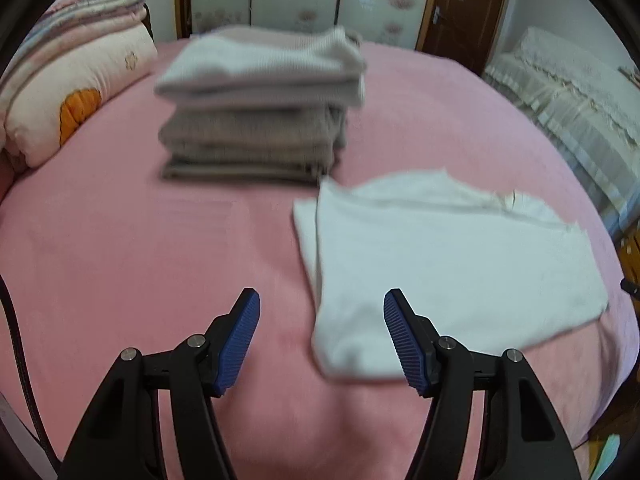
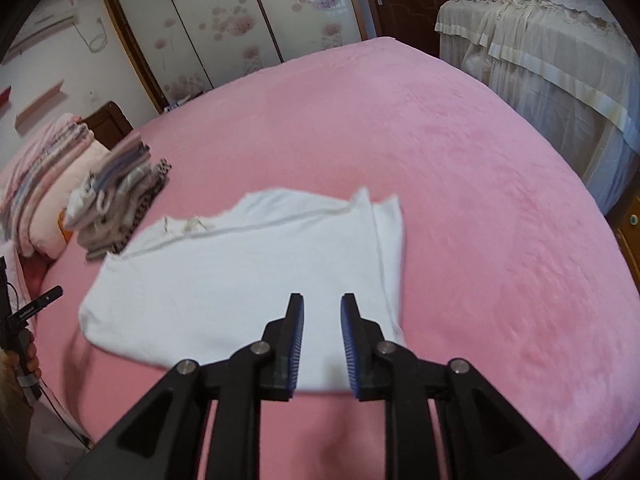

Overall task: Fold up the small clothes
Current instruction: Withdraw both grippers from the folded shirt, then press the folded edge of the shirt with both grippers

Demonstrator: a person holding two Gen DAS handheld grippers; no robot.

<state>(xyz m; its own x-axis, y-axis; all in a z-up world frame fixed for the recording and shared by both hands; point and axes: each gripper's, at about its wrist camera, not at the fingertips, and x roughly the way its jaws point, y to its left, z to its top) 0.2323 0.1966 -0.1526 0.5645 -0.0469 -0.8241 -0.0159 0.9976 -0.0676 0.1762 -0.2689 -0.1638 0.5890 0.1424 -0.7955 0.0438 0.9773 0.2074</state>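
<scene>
While both grippers hang above it, the pink bed cover (image 2: pixel 460 184) fills almost all of each view, a soft plush sheet stretched smooth across a wide bed. On this cover lies the white garment (image 2: pixel 248 280), folded flat into a rough rectangle, its neckline on the side away from the cameras. Beyond the garment, toward the head of the bed, stands a stack of folded clothes (image 1: pixel 260 108), pale pieces on top and grey-brown ones below; its nearest corner lies just beside the garment's far edge. A rolled quilt (image 1: pixel 68 88) in pink and cream with an orange patch sits at the cover's left edge, next to the stack.

The left gripper (image 1: pixel 322 300) has its jaws set wide apart with nothing between them, above the garment's near left edge. The right gripper (image 2: pixel 322 302) shows only a narrow gap between its blue pads, also with nothing held, above the garment's near edge.

Past the far side of the cover stand sliding wardrobe doors (image 2: pixel 224 28) printed with pink flowers, and a brown wooden door (image 1: pixel 464 8). To the cover's right stands furniture under a cream lace-trimmed cloth (image 2: pixel 540 52).
</scene>
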